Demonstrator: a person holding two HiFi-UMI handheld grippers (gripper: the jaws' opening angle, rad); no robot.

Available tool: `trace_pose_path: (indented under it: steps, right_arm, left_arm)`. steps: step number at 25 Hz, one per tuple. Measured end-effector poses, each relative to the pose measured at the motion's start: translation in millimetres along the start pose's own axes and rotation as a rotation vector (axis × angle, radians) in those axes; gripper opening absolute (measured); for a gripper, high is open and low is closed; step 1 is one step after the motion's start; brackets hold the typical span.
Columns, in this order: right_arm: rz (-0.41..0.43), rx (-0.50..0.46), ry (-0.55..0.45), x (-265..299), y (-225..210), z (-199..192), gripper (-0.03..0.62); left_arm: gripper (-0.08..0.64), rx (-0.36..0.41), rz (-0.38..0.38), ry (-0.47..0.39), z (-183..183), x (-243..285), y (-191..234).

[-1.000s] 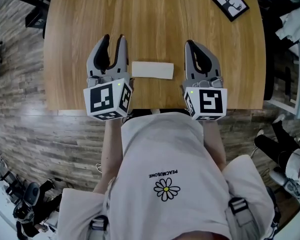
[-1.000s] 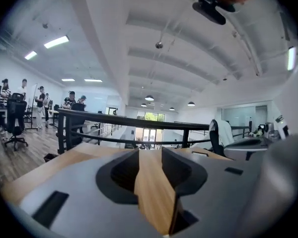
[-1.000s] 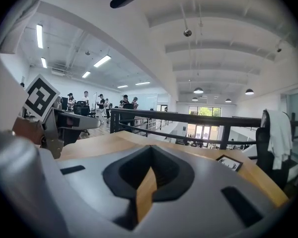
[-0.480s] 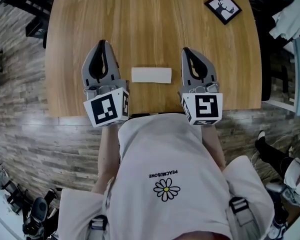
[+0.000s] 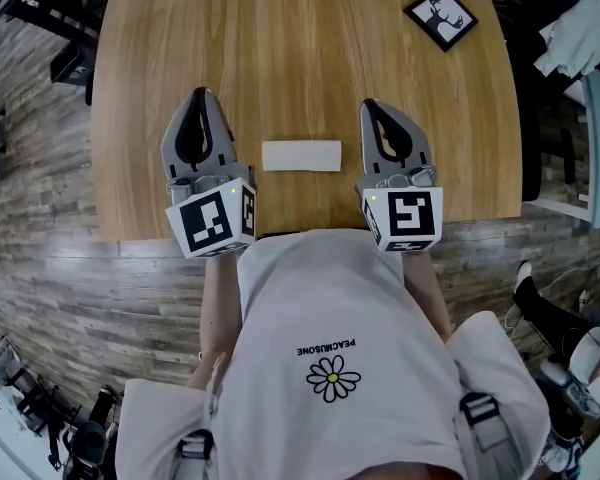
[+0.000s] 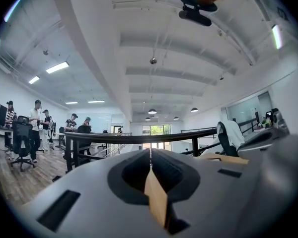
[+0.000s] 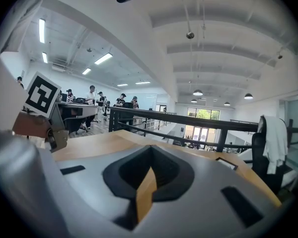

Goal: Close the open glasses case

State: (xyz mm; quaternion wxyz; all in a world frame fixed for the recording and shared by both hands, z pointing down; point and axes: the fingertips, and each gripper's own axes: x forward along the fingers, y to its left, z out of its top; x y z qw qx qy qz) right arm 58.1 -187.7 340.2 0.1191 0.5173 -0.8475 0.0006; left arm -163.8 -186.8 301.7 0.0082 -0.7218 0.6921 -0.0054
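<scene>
The glasses case (image 5: 301, 155) is a flat white rectangle lying crosswise on the wooden table (image 5: 280, 38), near the front edge, and no raised lid shows. My left gripper (image 5: 202, 95) hovers just left of it with its jaws together and nothing between them. My right gripper (image 5: 369, 105) hovers just right of the case, also shut and empty. Neither touches the case. In the left gripper view my left gripper (image 6: 150, 150) points level, across the room. In the right gripper view my right gripper (image 7: 150, 147) looks over the tabletop. The case is hidden in both gripper views.
A small black-framed picture (image 5: 440, 17) lies at the table's far right corner, also seen as the frame (image 7: 227, 163) in the right gripper view. A black railing (image 7: 188, 120) runs beyond the table. An office chair with a white garment (image 7: 273, 143) stands at the right. Several people stand far off by desks.
The left gripper's jaws have gone from open to shut, with nothing in them, and it has risen a little. The right gripper and the case have stayed put.
</scene>
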Motion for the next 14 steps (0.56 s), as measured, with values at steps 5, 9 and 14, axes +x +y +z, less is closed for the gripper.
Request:
trace_pose_path:
  steps: [5, 9, 14]
  right_arm:
    - [0.004, -0.002, 0.005, 1.5, 0.3, -1.4, 0.006]
    - [0.007, -0.004, 0.009, 3.3, 0.6, -3.0, 0.006]
    - [0.008, -0.006, 0.012, 4.3, 0.6, -3.8, 0.006]
  left_arm:
    - [0.025, 0.020, -0.015, 0.005, -1.9, 2.7, -5.8]
    - [0.025, 0.027, -0.018, 0.014, -5.5, 2.8, -6.9]
    - [0.025, 0.028, -0.015, 0.020, -7.0, 3.0, -5.3]
